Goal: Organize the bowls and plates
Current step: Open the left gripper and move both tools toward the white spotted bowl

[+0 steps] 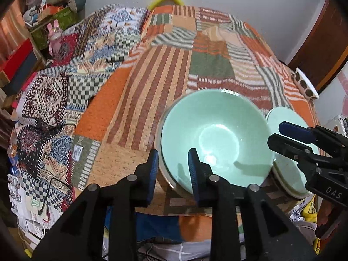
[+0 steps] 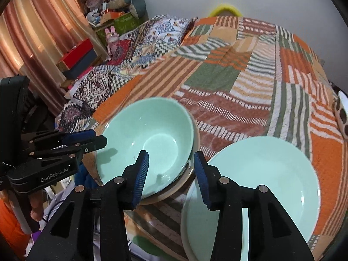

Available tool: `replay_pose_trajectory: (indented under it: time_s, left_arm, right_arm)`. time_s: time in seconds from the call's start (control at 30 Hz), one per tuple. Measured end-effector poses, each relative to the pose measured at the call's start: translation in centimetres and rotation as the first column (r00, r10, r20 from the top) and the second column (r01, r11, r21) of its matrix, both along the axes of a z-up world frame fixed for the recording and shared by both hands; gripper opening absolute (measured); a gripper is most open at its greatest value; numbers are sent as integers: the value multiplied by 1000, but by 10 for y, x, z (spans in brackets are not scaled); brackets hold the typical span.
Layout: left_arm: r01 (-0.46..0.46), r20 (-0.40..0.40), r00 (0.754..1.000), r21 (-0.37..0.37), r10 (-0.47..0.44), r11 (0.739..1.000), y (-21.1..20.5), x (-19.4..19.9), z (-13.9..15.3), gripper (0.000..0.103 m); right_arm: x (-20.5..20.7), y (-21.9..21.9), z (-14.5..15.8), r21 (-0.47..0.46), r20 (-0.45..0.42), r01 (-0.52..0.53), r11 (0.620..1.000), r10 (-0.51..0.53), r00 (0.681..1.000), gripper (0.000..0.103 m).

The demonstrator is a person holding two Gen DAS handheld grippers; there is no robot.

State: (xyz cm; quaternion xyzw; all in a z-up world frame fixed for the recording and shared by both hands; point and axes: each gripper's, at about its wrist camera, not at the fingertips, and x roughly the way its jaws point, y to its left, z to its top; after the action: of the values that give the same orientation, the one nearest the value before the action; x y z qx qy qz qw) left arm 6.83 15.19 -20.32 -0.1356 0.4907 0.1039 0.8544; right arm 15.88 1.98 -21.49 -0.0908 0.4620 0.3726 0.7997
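Note:
A mint-green bowl point(image 1: 215, 139) sits nested in another bowl on the patchwork bedspread point(image 1: 152, 76); it also shows in the right wrist view point(image 2: 148, 143). A stack of mint-green plates point(image 2: 261, 191) lies to its right, also in the left wrist view point(image 1: 289, 169). My left gripper point(image 1: 173, 174) is open, its jaws straddling the bowl's near-left rim without gripping it. My right gripper point(image 2: 170, 176) is open, its jaws either side of the bowl's near-right rim, above the gap between bowl and plates. Each gripper shows in the other's view: the right point(image 1: 280, 134), the left point(image 2: 97, 138).
A white dish with brown spots point(image 1: 305, 86) sits at the bed's right edge, also in the right wrist view point(image 2: 341, 113). Patterned pillows point(image 1: 54, 91) lie on the left. Boxes, toys and a curtain point(image 2: 32, 43) crowd the far left. The bed's front edge is just below the bowls.

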Motion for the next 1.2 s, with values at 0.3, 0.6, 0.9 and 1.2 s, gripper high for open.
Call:
replay_pose_trajectory:
  time_s: [0.3,0.6,0.9,1.2]
  left_arm:
    - [42,195,980,49,-51,998,-24,5,81,28]
    - [166,338,918,150,-209,975,-104,35,154,29]
    - [251,402,861,193,-310,949,-189,85,188,51]
    - [372,337,845,189,-415,909,-269,161,172,54]
  right_arm:
    - [5,-38,44,69,137,70,995,-79,987,40]
    - [16,-134,106,186,281,237,954,-283,917,50]
    - [14,-238,140,261,370,413,873,-485,792,75]
    - [33,-303,136,297,335,525,798,-602,725,76]
